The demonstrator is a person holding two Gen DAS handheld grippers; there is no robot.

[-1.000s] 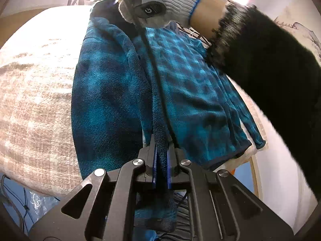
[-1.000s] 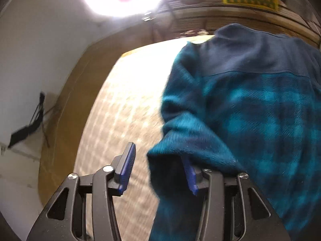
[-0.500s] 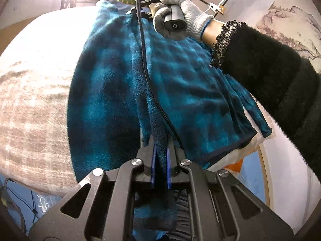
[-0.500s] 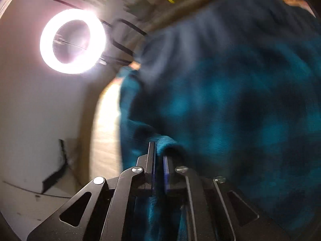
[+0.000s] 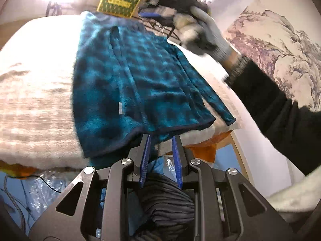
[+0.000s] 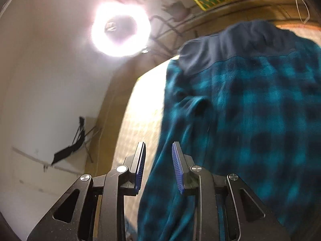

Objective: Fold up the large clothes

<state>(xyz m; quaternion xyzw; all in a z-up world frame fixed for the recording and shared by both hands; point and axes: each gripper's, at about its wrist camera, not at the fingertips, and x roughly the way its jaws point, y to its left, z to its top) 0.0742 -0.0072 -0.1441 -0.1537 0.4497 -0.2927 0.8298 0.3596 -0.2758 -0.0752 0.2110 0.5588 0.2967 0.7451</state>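
Note:
A teal and navy plaid fleece jacket (image 5: 140, 80) lies flat on a bed covered with a beige checked blanket (image 5: 36, 100), its hem towards me. My left gripper (image 5: 160, 152) hovers just short of the hem, its jaws opening, with no fabric between the blue pads. In the right wrist view the jacket (image 6: 250, 120) fills the right side, navy collar at the top. My right gripper (image 6: 158, 156) hangs over the jacket's left edge with its jaws opening; the pads do not press on the cloth. A gloved hand (image 5: 206, 34) with a black sleeve is blurred above the far right.
A ring light (image 6: 120, 29) glares at the head of the bed. A green and yellow box (image 5: 119, 1) stands behind it. A landscape mural (image 5: 280, 40) covers the right wall. Dark pleated cloth (image 5: 166, 200) lies under my left gripper, and cables with bubble wrap (image 5: 40, 186) lie below the bed's edge.
Both grippers were shut on jacket fabric half a second ago and have let go. The left one drew back from the hem. The gloved hand rose away to the right.

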